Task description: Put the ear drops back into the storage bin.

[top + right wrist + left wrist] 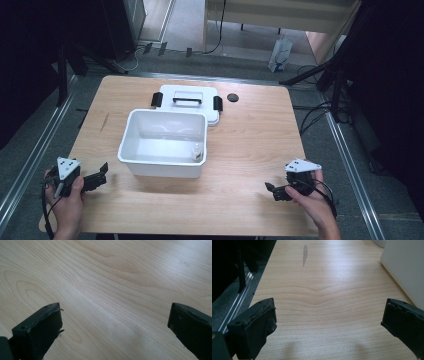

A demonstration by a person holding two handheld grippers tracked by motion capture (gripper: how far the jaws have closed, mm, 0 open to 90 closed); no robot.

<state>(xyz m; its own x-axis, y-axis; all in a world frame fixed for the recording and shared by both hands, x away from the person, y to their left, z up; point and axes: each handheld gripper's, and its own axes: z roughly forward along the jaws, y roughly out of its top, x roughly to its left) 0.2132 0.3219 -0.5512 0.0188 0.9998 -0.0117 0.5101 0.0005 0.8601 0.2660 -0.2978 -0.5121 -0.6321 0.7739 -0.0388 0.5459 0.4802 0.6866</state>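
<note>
Nearest, left gripper point(102, 172) and right gripper point(272, 190), both spread wide, empty, low over the bench point(240, 150). Between and beyond, open white bin point(131, 134), small bottle point(198, 152) inside. Behind, lid point(210, 97); beside it, black disc point(232, 97).

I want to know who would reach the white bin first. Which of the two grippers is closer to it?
The left gripper: its open jaws sit just off the white bin's near-left corner, while the right gripper rests farther away across bare table.
</note>
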